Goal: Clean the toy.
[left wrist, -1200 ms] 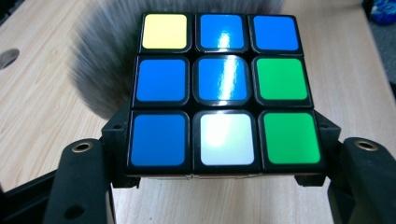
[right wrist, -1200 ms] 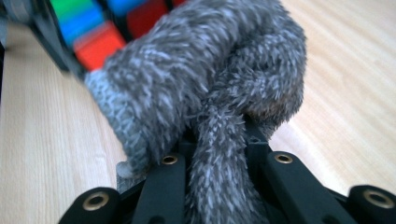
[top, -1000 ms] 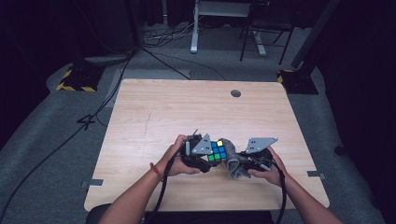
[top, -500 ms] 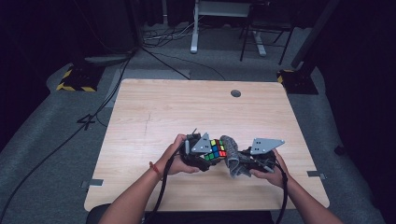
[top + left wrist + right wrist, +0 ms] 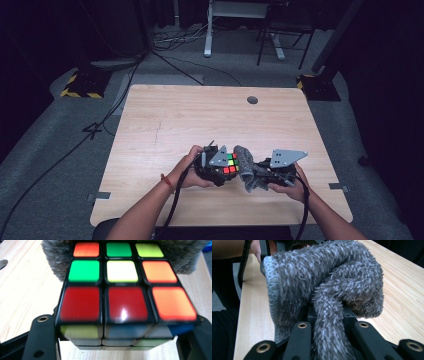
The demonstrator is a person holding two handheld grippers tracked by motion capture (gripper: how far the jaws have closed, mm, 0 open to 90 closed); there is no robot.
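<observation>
Gripping fuzzy grey cloth (against glossy cube)

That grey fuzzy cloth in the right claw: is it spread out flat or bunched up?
Bunched up. The grey cloth is folded over on itself into thick rolls, pinched in the right claw, and pressed against the puzzle cube.

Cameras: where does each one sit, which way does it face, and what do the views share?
High view: above the person's side, facing forward and down on the table; forearms, left gripper and right gripper show.
Left gripper view: on the left gripper, looking along its black jaws at the puzzle cube clamped between them.
Right gripper view: on the right gripper, looking along its jaws at the grey cloth they pinch.
Shared: cube, cloth against its far side, wooden tabletop.
</observation>
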